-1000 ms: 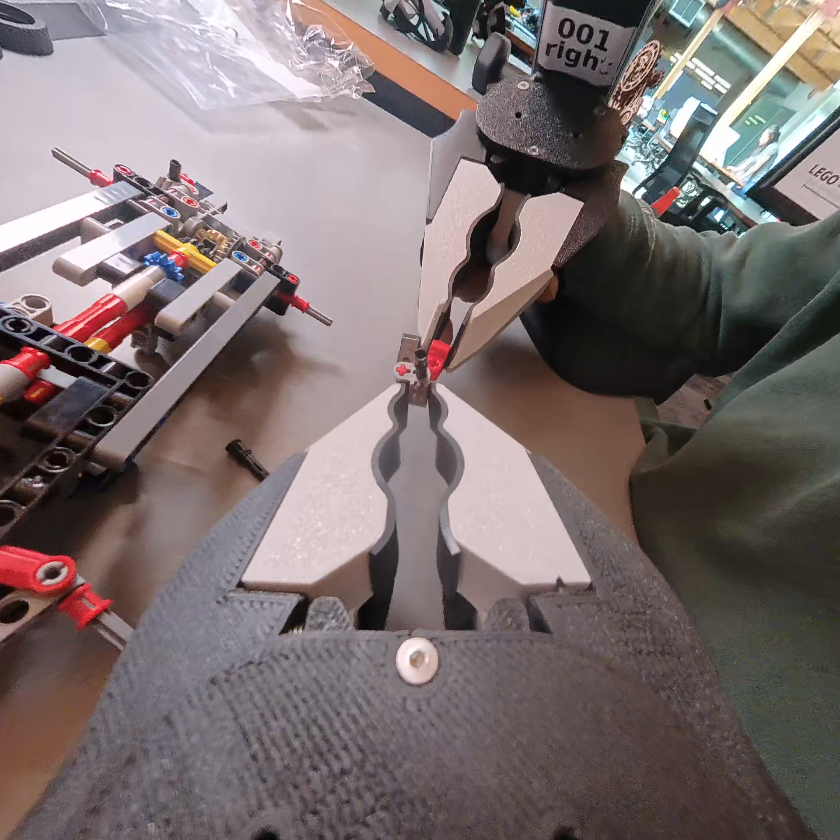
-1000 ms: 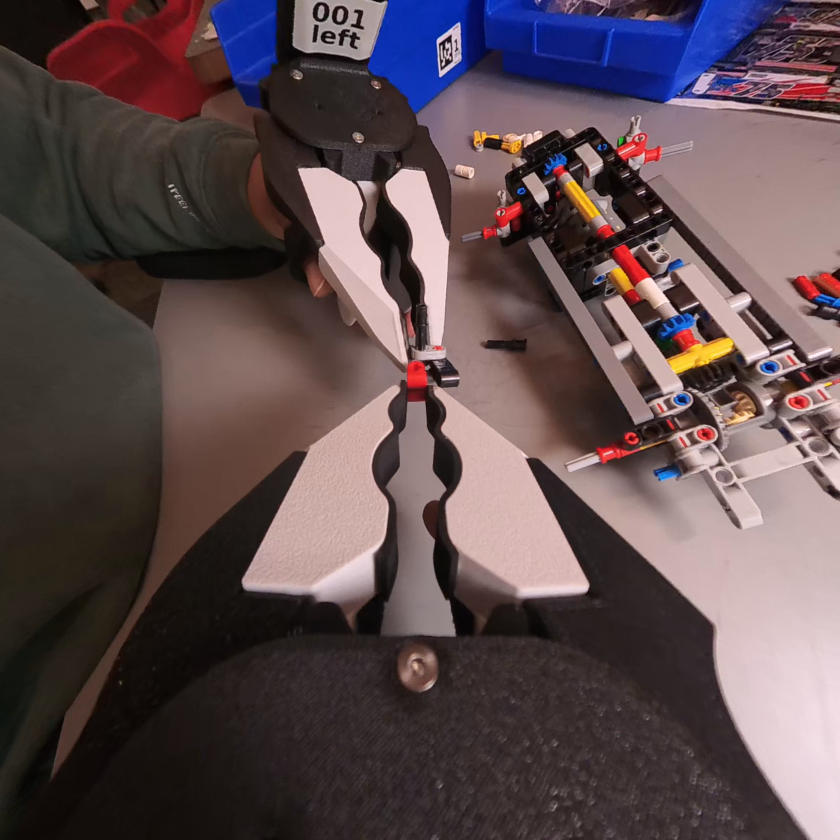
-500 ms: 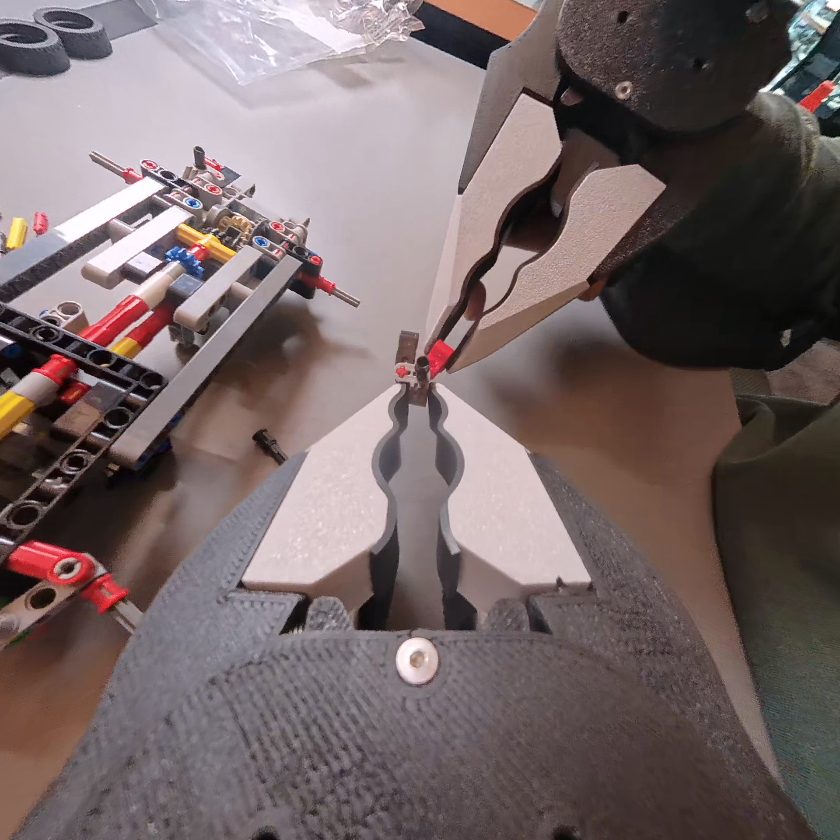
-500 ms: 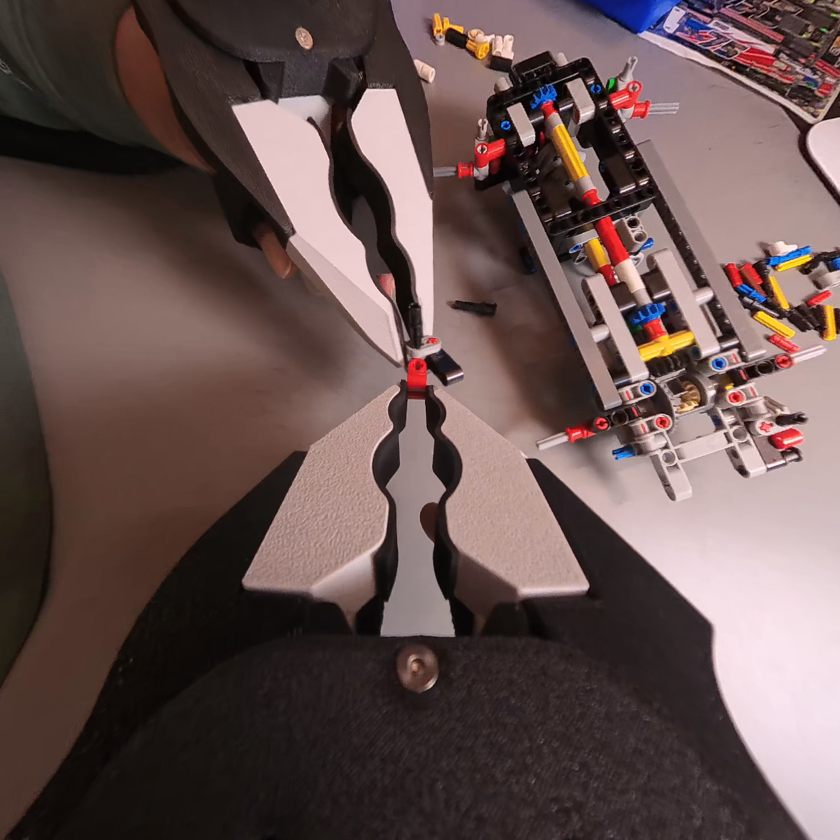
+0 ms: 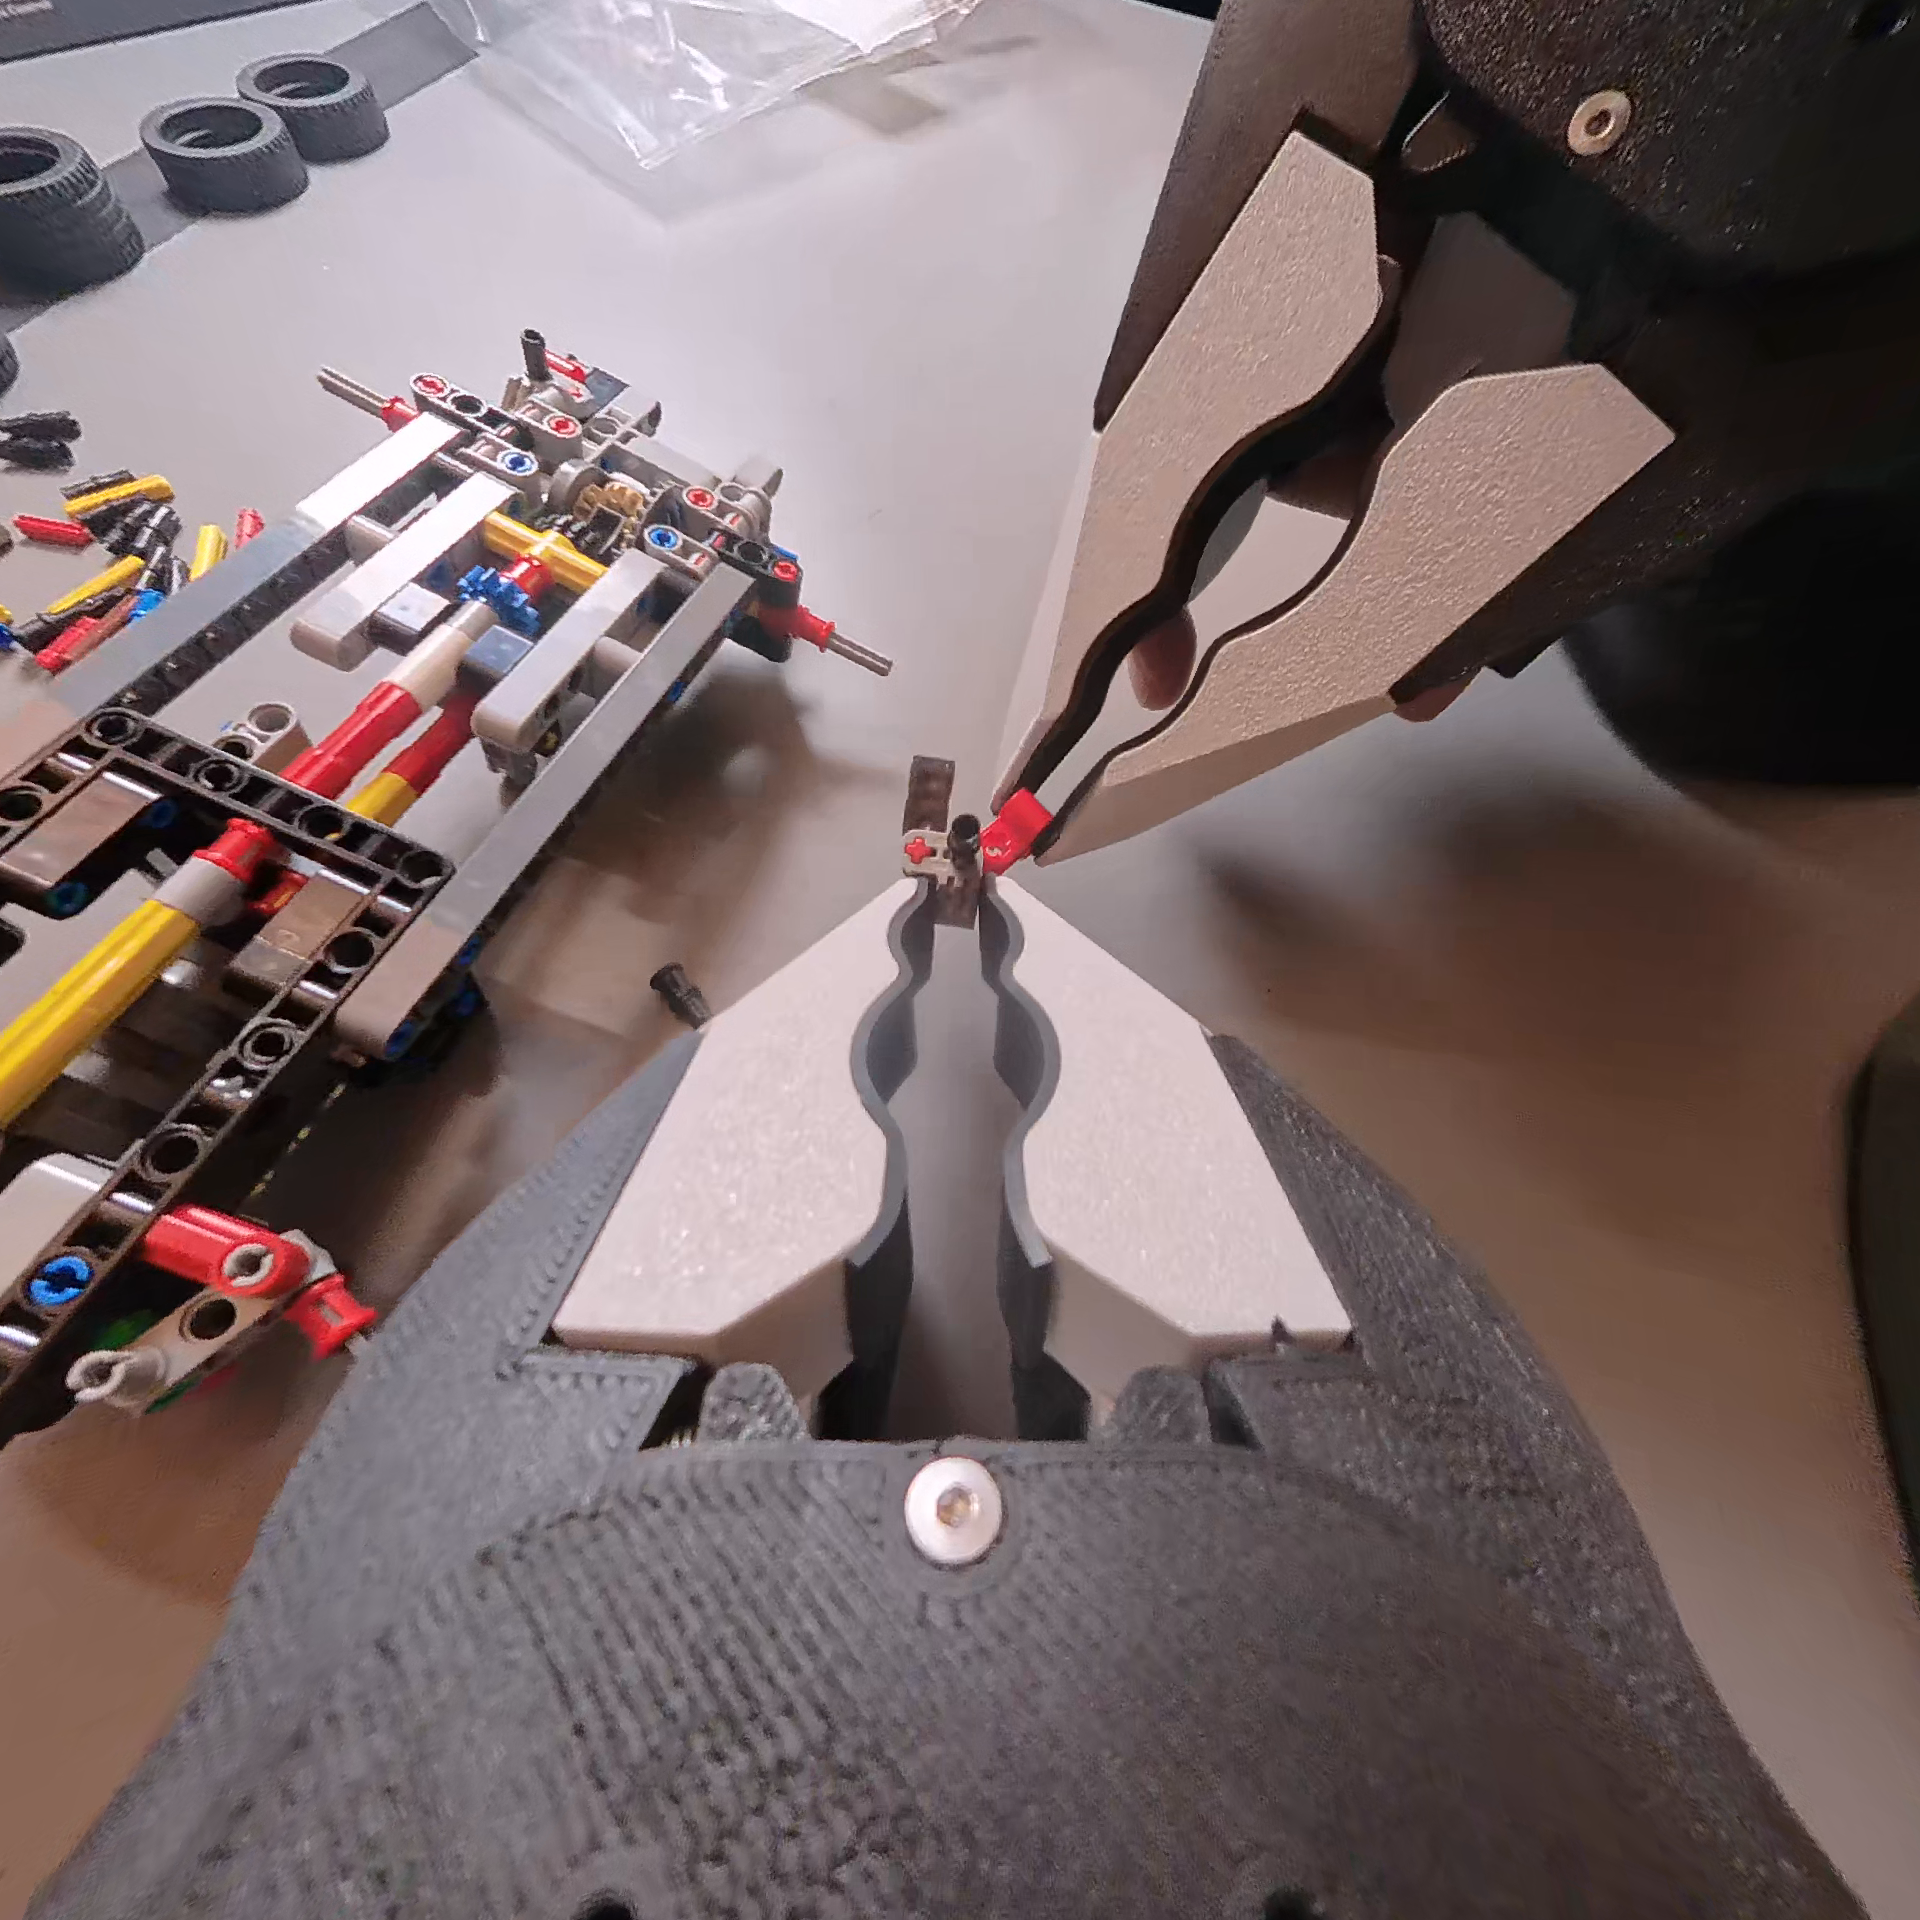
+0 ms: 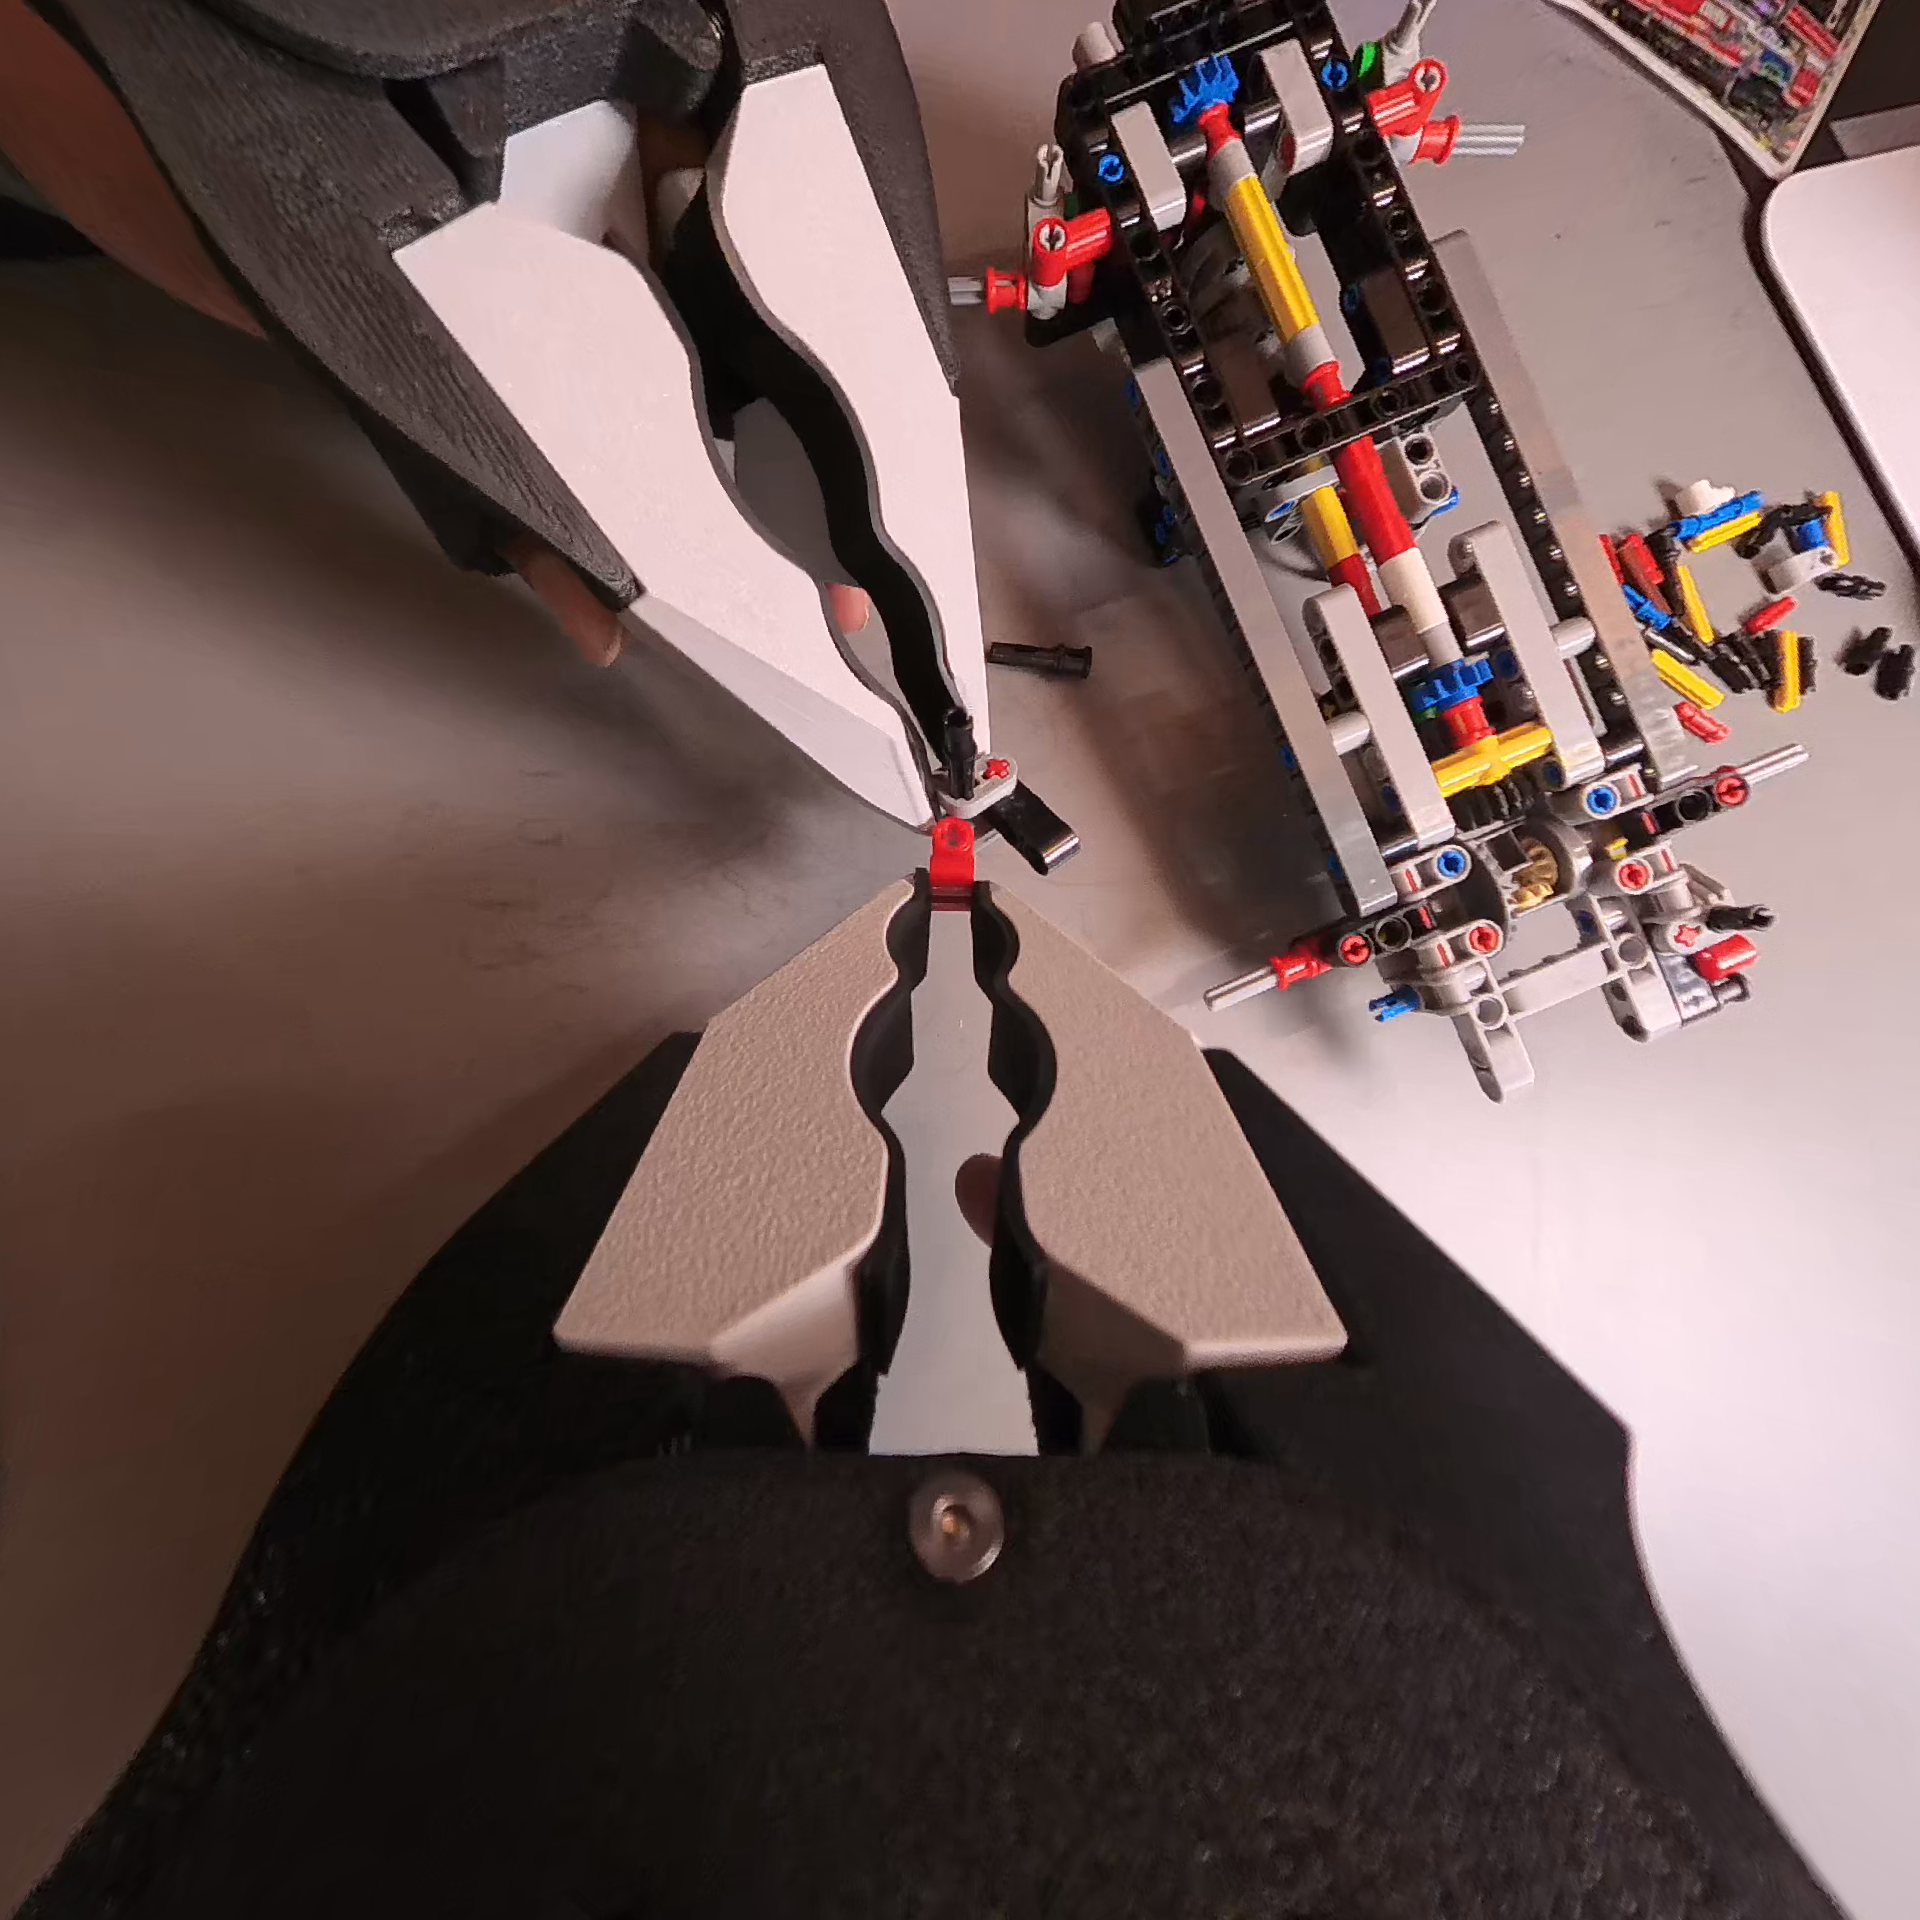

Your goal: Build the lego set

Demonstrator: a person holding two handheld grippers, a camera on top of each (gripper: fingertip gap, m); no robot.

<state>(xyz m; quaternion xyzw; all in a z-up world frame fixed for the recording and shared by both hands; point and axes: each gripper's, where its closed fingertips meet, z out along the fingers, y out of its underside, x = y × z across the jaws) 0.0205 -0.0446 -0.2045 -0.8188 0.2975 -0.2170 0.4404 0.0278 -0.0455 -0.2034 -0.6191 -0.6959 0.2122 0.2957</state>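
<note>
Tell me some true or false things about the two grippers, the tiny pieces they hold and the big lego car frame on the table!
1. The right gripper is pinching a small red piece. True.
2. The left gripper is open and holds nothing. False: it is shut on a small grey and black assembly.
3. The big lego car frame is lifted in the air. False: it lies on the table, untouched.
4. A loose black pin lies on the table between the grippers and the frame. True.
5. Black tyres sit on the table beyond the frame. True.
</note>
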